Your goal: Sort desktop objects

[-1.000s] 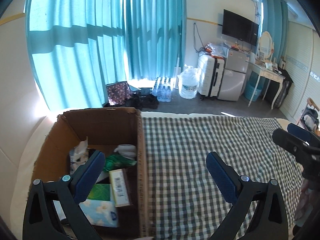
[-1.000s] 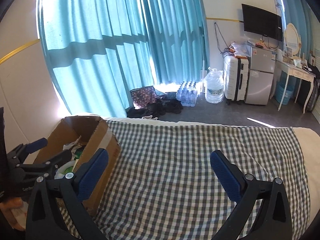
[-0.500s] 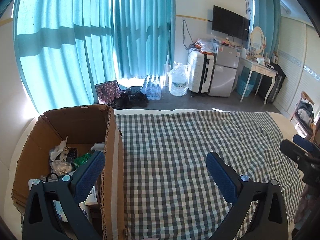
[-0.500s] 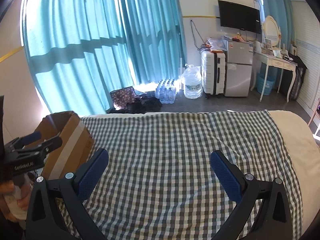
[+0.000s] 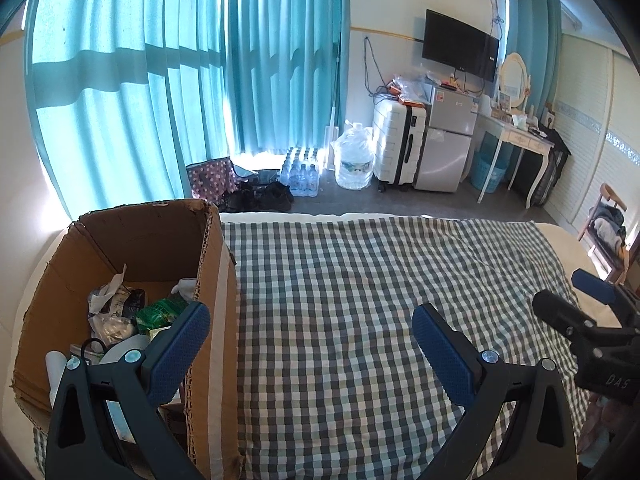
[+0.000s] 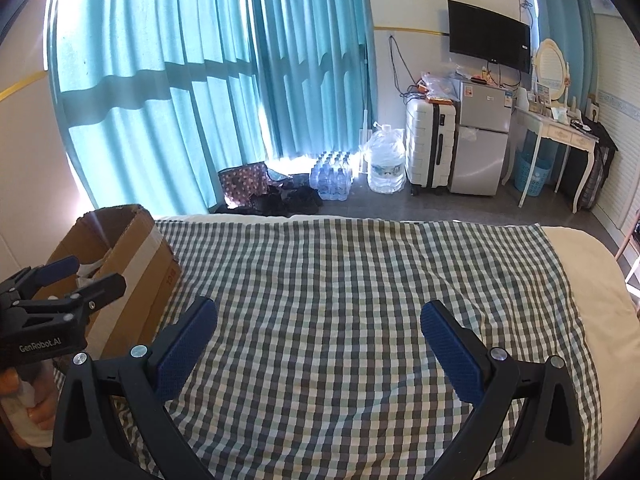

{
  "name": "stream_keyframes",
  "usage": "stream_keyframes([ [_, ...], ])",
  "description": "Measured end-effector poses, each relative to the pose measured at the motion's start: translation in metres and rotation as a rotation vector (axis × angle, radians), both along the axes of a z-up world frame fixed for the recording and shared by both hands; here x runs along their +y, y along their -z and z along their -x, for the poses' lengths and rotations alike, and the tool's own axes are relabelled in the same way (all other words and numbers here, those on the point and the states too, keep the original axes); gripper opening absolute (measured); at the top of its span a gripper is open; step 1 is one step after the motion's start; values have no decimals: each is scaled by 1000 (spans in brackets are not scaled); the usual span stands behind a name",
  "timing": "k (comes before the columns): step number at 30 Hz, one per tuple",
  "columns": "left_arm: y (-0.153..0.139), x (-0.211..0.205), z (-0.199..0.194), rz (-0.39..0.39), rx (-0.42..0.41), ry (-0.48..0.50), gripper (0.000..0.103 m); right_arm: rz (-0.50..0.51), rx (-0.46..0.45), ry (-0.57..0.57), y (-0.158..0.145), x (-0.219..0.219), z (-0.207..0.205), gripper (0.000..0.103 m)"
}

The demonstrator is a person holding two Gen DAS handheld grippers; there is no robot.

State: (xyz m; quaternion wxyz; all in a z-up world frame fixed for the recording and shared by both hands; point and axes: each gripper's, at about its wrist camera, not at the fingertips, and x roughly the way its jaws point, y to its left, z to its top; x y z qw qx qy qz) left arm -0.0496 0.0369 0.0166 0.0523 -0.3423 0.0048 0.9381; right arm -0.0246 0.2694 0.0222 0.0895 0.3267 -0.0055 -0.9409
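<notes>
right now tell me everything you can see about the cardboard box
The cardboard box is brown corrugated card, open at the top, with ragged torn edges and a pale tape strip down its right wall. It stands upright at the left end of the checked cloth. Inside lies a jumble: crumpled white wrappers, a green packet and other small items. The left gripper hangs open by its near corner.

**Two wrist views, one bed**

Left wrist: low over the cardboard box (image 5: pixel 120 248), facing the curtains (image 5: pixel 180 92). Right wrist: further right, same heading. Both share the checked bed cover (image 5: pixel 360 280), box, curtains, and each other's gripper.
</notes>
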Motion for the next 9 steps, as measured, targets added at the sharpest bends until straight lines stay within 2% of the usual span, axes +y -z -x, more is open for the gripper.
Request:
stream_keyframes([
  [5, 4, 8, -1, 27, -5, 15, 103, -15, -12, -9, 4, -3, 0, 102],
  [9, 8, 11, 2, 5, -29, 25, 103, -16, -19, -12, 5, -3, 1, 102],
])
